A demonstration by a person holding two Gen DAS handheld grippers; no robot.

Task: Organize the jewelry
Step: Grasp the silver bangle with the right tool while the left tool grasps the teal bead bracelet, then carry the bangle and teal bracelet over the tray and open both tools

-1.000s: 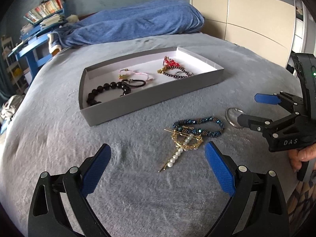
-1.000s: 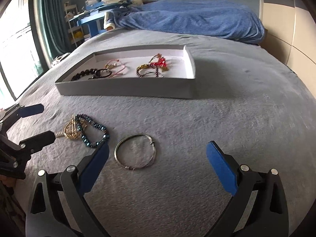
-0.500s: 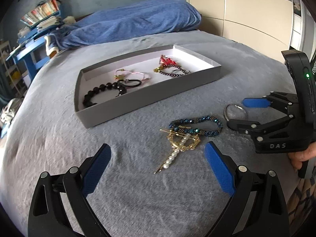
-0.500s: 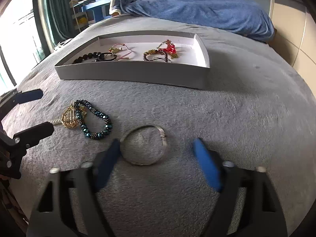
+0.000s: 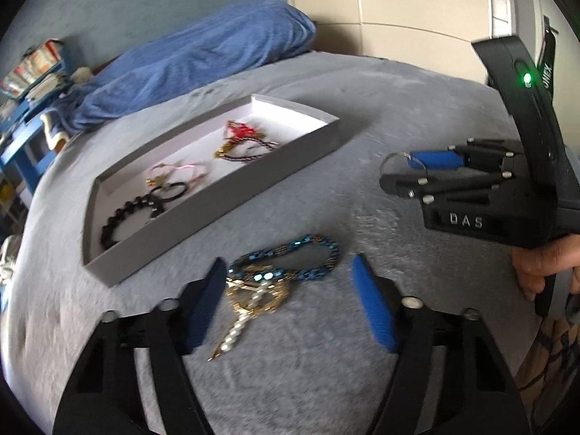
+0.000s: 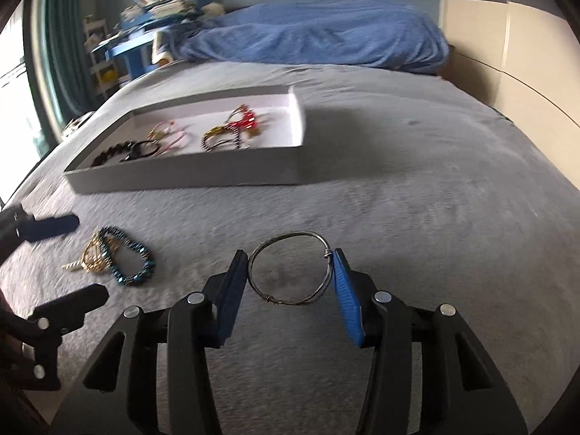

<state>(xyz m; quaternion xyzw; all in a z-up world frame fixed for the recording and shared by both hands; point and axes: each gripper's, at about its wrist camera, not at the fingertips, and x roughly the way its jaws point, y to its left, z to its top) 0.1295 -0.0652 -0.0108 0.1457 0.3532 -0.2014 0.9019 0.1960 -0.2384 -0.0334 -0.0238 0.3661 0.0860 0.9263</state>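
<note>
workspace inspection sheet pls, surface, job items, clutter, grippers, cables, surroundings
surface: grey bedspread.
job's things: wire bangle, blue bead bracelet and gold pearl pin lie loose; tray holds several bracelets.
clutter: nothing seen.
grippers: right gripper closing, bangle between its pads, at or near contact; left gripper closing around bracelet and pin, pads clear of both.
cables: nothing seen.
surroundings: blue blanket, blue desk with books, wardrobe.

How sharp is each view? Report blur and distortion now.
Left wrist view: motion blur smears the tray and blue beaded bracelet; fisheye bends the bed edge. Right wrist view: wire bangle fairly crisp, tray and background streaked.
</note>
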